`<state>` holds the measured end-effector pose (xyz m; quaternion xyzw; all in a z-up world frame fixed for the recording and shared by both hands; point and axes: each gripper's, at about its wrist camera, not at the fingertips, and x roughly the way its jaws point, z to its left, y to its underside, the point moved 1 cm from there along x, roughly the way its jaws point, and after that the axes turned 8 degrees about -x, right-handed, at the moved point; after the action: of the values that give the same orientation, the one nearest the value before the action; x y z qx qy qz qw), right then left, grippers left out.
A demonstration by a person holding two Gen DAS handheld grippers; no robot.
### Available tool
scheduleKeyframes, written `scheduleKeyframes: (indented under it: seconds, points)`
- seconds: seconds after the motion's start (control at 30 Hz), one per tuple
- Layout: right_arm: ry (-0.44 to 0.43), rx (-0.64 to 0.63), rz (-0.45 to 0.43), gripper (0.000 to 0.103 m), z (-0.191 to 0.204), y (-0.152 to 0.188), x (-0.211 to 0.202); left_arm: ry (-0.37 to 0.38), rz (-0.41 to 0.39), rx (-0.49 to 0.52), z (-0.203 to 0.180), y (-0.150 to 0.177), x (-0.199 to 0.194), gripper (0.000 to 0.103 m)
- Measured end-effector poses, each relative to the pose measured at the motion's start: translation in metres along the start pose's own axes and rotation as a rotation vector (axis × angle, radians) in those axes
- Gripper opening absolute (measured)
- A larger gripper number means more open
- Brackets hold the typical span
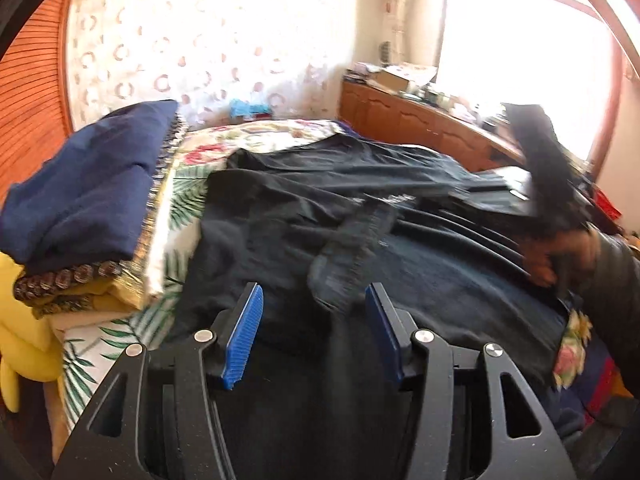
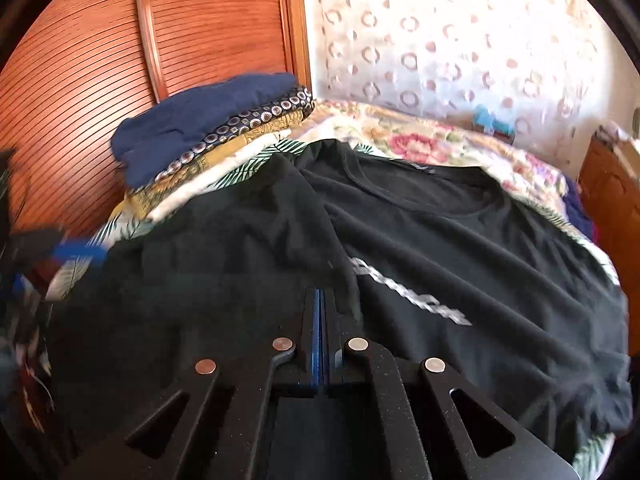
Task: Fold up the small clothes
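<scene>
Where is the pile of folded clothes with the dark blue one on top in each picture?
Left wrist view: the pile of folded clothes is at the left edge, beside the black T-shirt.
Right wrist view: the pile is upper left of centre, in front of the wooden slatted door.
Shared landmark: the black T-shirt spread on the flowery bedspread lies right next to the pile in both views.

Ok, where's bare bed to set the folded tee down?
Most open: the floral bedspread beyond the collar of the black printed T-shirt, up to the patterned curtain. A thin leafy strip shows between the shirt and the stack of folded clothes topped with navy. Crowded: that stack's corner, and the shirt-covered middle.
</scene>
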<state>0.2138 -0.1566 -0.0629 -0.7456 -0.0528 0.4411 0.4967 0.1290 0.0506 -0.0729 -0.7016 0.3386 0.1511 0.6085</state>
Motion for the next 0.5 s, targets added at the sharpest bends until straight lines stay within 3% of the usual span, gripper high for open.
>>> scheduleKeyframes:
  seconds: [0.1,0.3,0.5]
  points:
    - [0.026,-0.001,0.013,0.000,-0.009,0.022,-0.015,-0.078,0.002,0.009,0.009,-0.006,0.013,0.054]
    - [0.050,0.075,0.017,0.000,-0.020,0.036,-0.024,-0.145,0.072,0.026,0.022,-0.012,0.043,0.050]
    - [0.058,0.089,0.014,0.005,-0.013,0.035,-0.023,-0.082,0.179,0.092,0.006,-0.005,0.061,0.050]
